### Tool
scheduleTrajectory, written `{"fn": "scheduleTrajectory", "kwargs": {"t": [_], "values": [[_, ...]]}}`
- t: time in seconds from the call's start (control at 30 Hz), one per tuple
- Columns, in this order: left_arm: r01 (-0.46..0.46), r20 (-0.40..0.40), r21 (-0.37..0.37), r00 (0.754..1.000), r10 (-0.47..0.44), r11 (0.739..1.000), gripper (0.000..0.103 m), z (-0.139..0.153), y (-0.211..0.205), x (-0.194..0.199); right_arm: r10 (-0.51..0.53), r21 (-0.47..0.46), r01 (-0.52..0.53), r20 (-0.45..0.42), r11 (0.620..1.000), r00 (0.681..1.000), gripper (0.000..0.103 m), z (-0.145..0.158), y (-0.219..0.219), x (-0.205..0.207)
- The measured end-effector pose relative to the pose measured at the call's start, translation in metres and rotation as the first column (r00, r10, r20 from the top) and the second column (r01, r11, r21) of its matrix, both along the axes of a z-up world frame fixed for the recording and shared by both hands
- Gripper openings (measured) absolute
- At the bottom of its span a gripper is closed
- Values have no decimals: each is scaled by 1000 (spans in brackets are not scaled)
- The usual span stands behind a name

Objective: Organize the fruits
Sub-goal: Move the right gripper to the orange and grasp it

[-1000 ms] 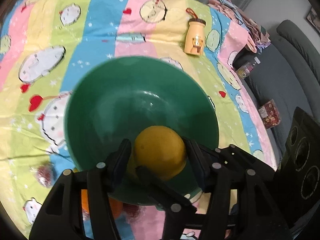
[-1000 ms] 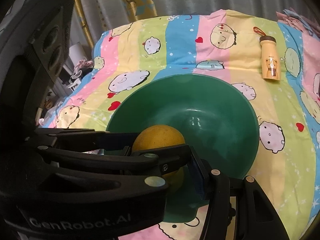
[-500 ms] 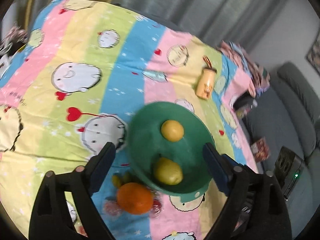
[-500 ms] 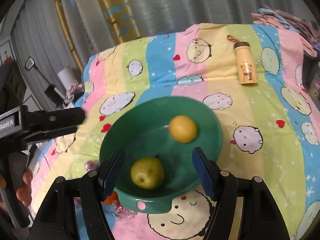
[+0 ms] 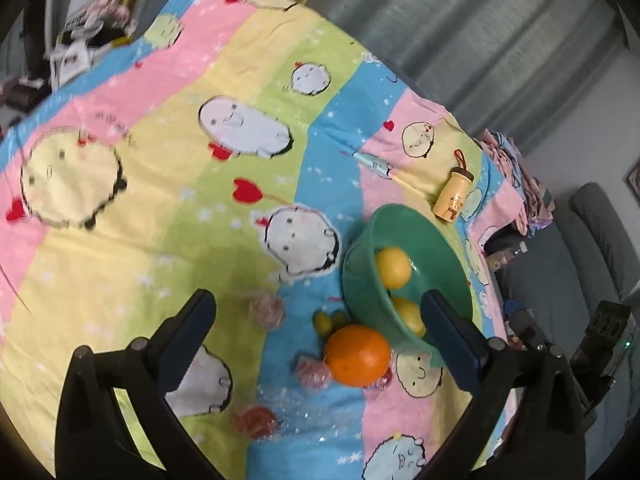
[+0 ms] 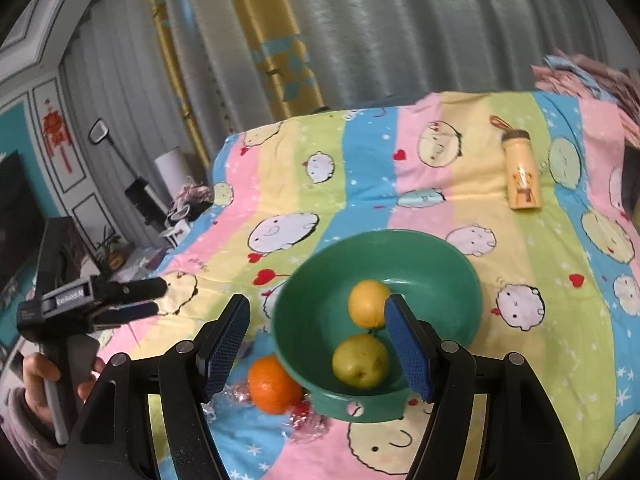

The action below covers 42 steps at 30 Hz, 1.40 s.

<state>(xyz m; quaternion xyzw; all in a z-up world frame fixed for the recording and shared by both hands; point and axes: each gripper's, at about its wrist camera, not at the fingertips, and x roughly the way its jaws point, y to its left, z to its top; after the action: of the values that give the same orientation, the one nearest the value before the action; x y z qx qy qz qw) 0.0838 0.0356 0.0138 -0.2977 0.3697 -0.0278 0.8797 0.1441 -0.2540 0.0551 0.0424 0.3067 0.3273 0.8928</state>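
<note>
A green bowl [image 6: 448, 256] on the striped cartoon bedspread holds a yellow fruit [image 6: 368, 304] and a green pear [image 6: 360, 362]. The bowl also shows in the left wrist view [image 5: 440, 248]. An orange [image 5: 357, 355] lies on the cloth just outside the bowl, also in the right wrist view [image 6: 272, 390]. Small green fruits [image 5: 328, 320] lie beside it. My left gripper [image 5: 316, 316] is open and empty, high above the fruits. My right gripper [image 6: 316, 344] is open and empty above the bowl's near rim.
A yellow bear bottle [image 6: 520, 176] lies on the bed beyond the bowl. Clear-wrapped red pieces [image 5: 256, 420] and plastic wrap lie near the orange. My left gripper [image 6: 156, 298] shows at the left in the right wrist view. A grey sofa [image 5: 592, 240] stands to the right.
The yellow fruit left my left gripper and now lies in the bowl. Both grippers opened, rose and pulled back; the left one swung to the left.
</note>
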Motion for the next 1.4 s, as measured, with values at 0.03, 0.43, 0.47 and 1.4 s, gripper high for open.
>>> {"fn": "scheduleTrajectory", "kwargs": {"t": [0.03,0.43,0.47,1.4], "values": [[2,4,-20,1000,-2,1000,102,-4,2,-3,9,-10,-9,5,1000,1000,70,-1,4,-4],[169,46,-44,985,-167,985,102,-33,-17,11,94,-28,-97,-90,995,992,70,-45,45,-34],[200,59,-24,978,-198,980,102,-31,-22,11,106,-43,-110,-98,993,990,70,-49,50,-34],[384,-9,-72,923,-386,920,97,-55,-60,51,102,-51,-114,-193,992,976,65,-95,67,-18]]}}
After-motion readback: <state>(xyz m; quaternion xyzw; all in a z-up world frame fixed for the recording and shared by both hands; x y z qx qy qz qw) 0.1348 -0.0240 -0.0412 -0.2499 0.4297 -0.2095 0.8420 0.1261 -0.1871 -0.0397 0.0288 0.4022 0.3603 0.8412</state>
